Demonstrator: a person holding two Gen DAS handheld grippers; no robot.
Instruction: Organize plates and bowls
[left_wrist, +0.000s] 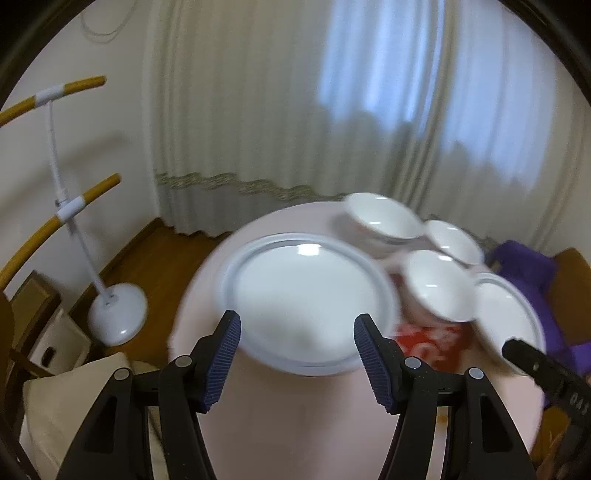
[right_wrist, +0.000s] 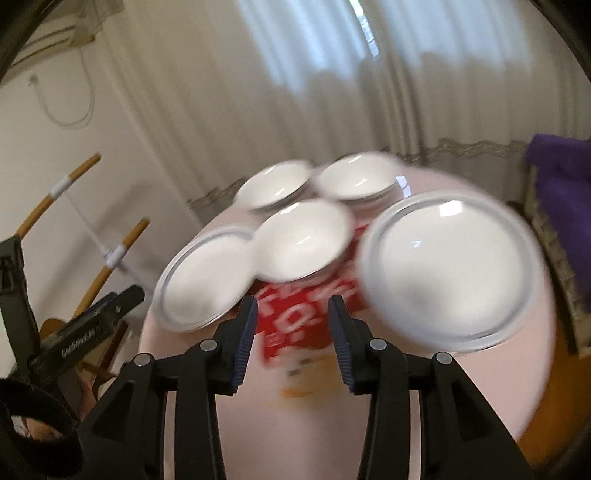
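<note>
Both hand-held grippers, left (left_wrist: 297, 332) and right (right_wrist: 293, 317), hang spread and apparently empty above blurred plates (left_wrist: 306, 295).

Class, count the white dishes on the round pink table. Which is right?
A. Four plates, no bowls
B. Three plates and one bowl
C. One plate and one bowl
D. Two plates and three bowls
D: two flat plates flank three deeper bowls on the table.

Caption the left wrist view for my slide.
Open left tool above a white plate, three bowls beyond.
</note>
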